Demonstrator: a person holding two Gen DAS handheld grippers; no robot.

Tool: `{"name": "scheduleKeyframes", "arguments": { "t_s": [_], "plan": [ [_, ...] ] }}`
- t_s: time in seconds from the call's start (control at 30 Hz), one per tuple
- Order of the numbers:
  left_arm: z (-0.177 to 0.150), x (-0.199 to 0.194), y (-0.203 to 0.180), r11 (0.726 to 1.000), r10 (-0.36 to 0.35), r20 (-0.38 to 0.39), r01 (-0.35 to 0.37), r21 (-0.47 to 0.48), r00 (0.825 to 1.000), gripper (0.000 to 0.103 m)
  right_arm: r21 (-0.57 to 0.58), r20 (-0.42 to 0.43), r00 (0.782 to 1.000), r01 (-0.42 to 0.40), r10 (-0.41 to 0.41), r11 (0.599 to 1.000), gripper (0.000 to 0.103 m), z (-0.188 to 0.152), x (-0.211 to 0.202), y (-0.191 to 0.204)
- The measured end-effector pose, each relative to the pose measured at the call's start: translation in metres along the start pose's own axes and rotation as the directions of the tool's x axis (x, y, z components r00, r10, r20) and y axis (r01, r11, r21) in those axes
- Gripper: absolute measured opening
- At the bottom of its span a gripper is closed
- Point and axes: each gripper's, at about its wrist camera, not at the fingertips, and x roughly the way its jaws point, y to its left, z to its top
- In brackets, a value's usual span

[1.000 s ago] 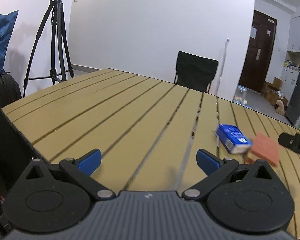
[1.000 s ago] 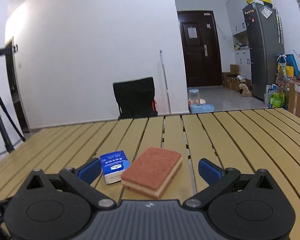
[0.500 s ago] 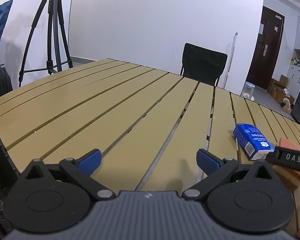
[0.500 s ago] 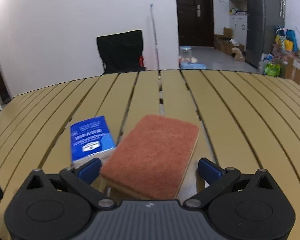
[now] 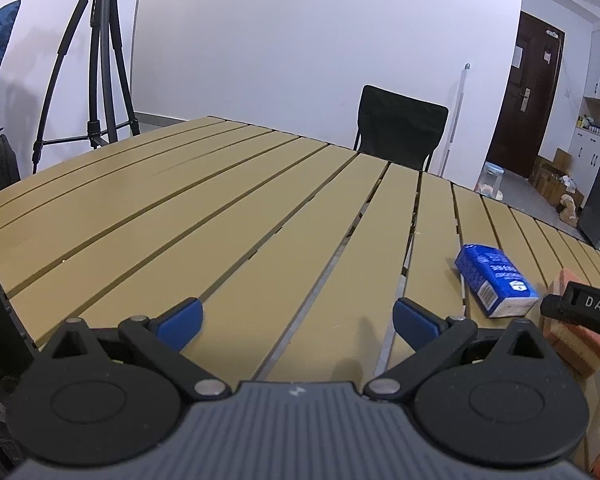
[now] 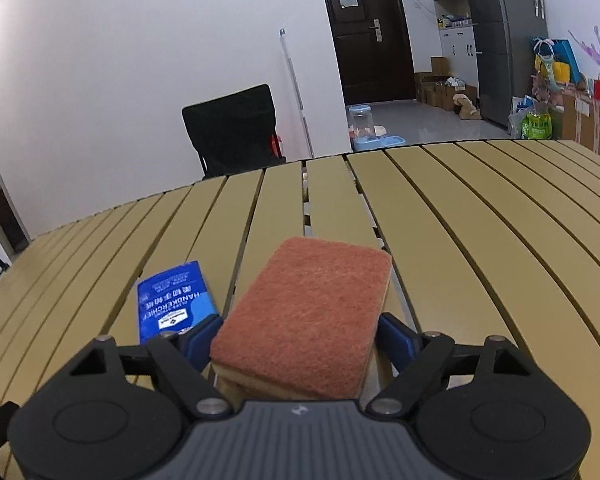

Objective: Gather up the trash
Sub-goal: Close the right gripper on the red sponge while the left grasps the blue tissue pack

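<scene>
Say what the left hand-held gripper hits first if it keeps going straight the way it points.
Probably just the bare table. The left hand-held gripper is open with nothing between its fingers, angled down at the slats. The blue tissue pack and sponge lie off to its right, seemingly outside that line.

Even, soft indoor lighting is filling both fisheye views.
Edges are bending and darkening at corners; faint shadows are lying on the bench (image 5: 228,216).

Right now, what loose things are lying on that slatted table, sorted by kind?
Sponge: 1, between the closing right claw pads
Blue tissue pack: 1
Total: 2
</scene>
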Motion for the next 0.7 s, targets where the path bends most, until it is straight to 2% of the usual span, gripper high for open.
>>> {"name": "scheduleKeyframes", "arguments": {
  "t_s": [0.37, 0.7],
  "plan": [
    [0.002, -0.002, -0.025, 0.999, -0.034, -0.011, 0.034, -0.007, 0.999, 0.103, 0.114, 0.069, 0.996, -0.058, 0.05, 0.992, 0.082, 0.007, -0.022, -0.044],
    [0.006, 0.001, -0.092, 0.992, -0.064, -0.075, 0.072, 0.1, 0.995, 0.103, 0.198, 0.115, 0.992, -0.077, 0.055, 0.977, 0.082, 0.021, -0.046, -0.12]
  ]
}}
